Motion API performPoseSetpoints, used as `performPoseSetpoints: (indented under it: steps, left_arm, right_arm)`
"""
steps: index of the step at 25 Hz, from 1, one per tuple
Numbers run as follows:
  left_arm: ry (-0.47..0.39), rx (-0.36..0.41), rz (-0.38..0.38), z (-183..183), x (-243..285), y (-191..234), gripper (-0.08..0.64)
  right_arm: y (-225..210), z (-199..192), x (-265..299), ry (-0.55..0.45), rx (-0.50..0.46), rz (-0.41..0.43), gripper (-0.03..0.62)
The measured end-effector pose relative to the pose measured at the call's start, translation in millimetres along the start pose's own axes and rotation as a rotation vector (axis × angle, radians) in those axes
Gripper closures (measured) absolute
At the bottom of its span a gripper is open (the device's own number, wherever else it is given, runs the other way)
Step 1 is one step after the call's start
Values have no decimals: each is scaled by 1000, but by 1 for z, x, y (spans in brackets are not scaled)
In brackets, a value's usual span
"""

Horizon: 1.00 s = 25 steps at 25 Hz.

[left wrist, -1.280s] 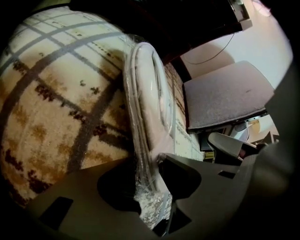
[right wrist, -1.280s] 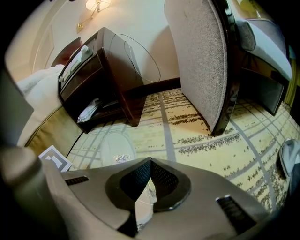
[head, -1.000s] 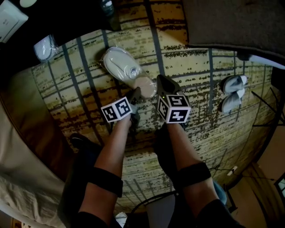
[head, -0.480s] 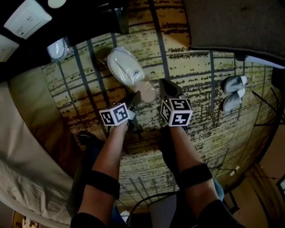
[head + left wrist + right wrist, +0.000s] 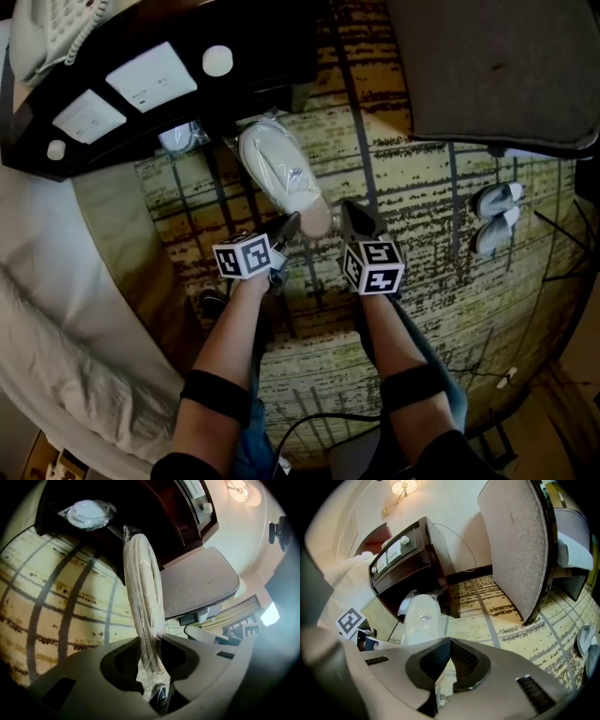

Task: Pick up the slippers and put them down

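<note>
While the left gripper [image 5: 151, 645] pinches only the crinkled film end of the wrapped slippers [image 5: 143, 578], held edge-up off the carpet [image 5: 412, 178], the slick plastic could slide free | right gripper [image 5: 449, 643]: pressed together, empty, just beside | pack: flat, oval, white, glossy | carpet: striped, mottled | beyond: dark wooden nightstand [image 5: 272, 47]

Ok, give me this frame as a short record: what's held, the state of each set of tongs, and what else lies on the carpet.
held item: wrapped slippers, gripped at one end, edge-on in the left gripper view
left tongs: shut on the wrapped slippers
right tongs: shut, beside the wrapped slippers, apparently empty
carpet: loose pair of slippers at the right
by nightstand: another wrapped bundle
</note>
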<state>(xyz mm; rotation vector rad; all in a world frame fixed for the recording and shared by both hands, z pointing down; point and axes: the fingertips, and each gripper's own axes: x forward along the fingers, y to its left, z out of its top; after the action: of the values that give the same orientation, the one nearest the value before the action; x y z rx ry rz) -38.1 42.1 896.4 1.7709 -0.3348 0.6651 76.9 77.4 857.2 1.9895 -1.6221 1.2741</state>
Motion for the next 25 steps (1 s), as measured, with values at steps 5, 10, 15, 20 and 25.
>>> performPoseSetpoints:
  steps: [5, 10, 15, 20, 25]
  left_arm:
    - [-22, 27, -9, 55, -5, 10, 466]
    - [-87, 45, -12, 111, -4, 22, 466]
    - [-164, 42, -18, 167, 7, 33, 466]
    - [-220, 48, -25, 209, 16, 36, 466]
    - [-323, -11, -10, 238, 11, 44, 465]
  right_arm:
    - [27, 17, 14, -43, 3, 23, 591]
    - [52, 36, 28, -106, 10, 53, 591]
    - [65, 38, 44, -139, 30, 69, 591]
    - [66, 34, 54, -145, 30, 73, 591]
    - [57, 27, 54, -139, 28, 62, 591]
